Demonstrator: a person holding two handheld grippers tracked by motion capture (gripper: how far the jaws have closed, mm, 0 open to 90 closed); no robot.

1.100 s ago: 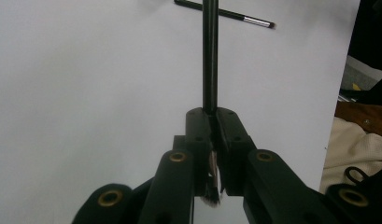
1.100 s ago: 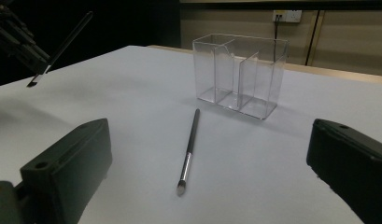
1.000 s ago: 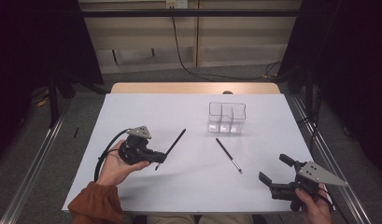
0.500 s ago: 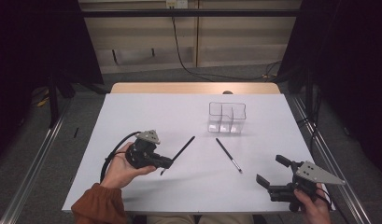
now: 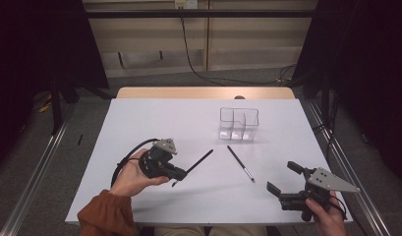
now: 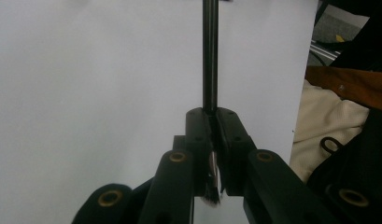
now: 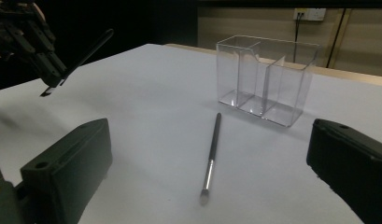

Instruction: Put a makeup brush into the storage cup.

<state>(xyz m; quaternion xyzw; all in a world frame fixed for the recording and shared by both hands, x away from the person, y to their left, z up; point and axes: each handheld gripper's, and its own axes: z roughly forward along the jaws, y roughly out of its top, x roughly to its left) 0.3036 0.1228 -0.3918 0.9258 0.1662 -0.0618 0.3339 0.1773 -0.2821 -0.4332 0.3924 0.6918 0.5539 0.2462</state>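
A slim black brush (image 5: 198,162) is clamped near its bristle end in the left tool (image 5: 175,173), handle slanting up and away off the bench (image 5: 154,118). A second brush (image 5: 240,163) (black handle, silver ferrule) lies flat on the bench, just in front of a clear, three-compartment organiser (image 5: 239,123) standing upright.
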